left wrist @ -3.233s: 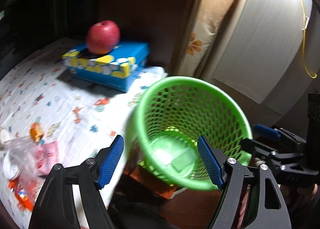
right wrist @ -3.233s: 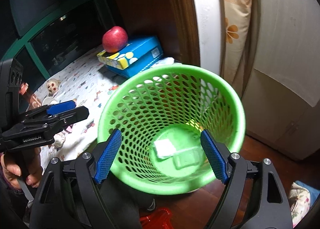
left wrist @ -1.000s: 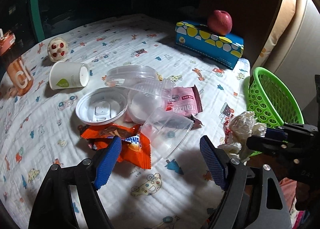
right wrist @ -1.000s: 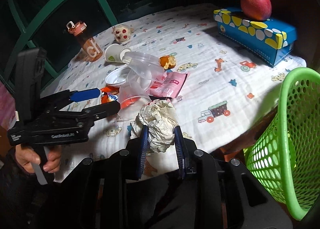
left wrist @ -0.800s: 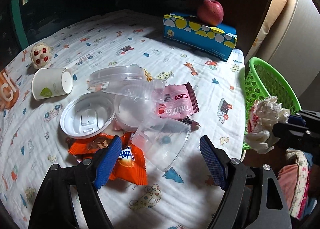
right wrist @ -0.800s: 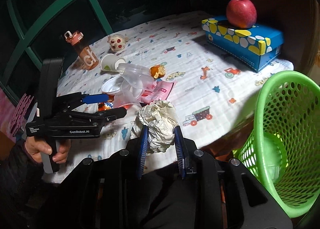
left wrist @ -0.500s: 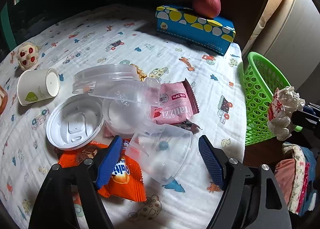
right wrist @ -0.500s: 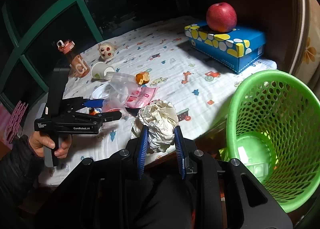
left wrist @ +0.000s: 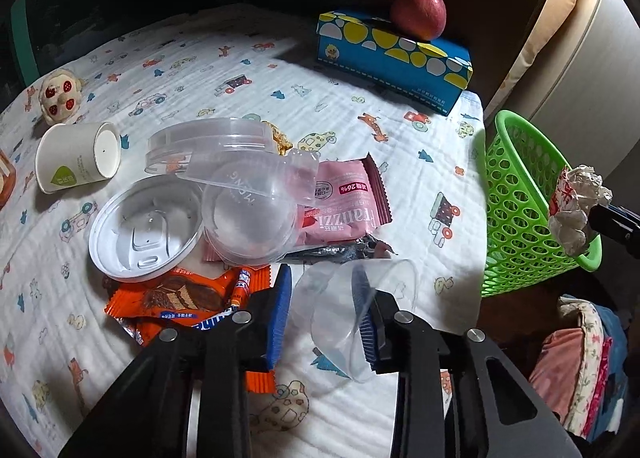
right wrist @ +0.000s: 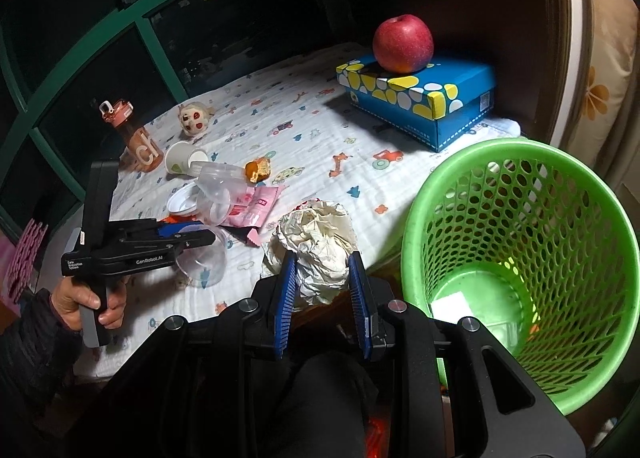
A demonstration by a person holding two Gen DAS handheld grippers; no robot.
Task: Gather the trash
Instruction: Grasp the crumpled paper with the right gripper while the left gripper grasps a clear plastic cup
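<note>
My right gripper [right wrist: 322,278] is shut on a crumpled white paper ball [right wrist: 316,246], held just left of the green mesh basket [right wrist: 520,193]; the ball also shows in the left wrist view [left wrist: 576,209] over the basket's rim [left wrist: 516,129]. My left gripper [left wrist: 322,298] is closed around a clear plastic cup [left wrist: 356,310] lying on its side on the patterned cloth; one finger is inside the cup. It also shows in the right wrist view [right wrist: 204,258]. The basket holds a white scrap [right wrist: 452,304].
On the cloth lie a pink wrapper [left wrist: 344,201], an orange wrapper [left wrist: 176,302], a white lid [left wrist: 144,230], clear containers [left wrist: 248,197] and a paper cup [left wrist: 76,157]. A blue box [left wrist: 392,61] with an apple [left wrist: 418,17], a toy [left wrist: 58,95] and a bottle [right wrist: 136,137] stand further back.
My left gripper has moved down and closed on the clear cup. My right gripper has carried the paper ball right, toward the basket.
</note>
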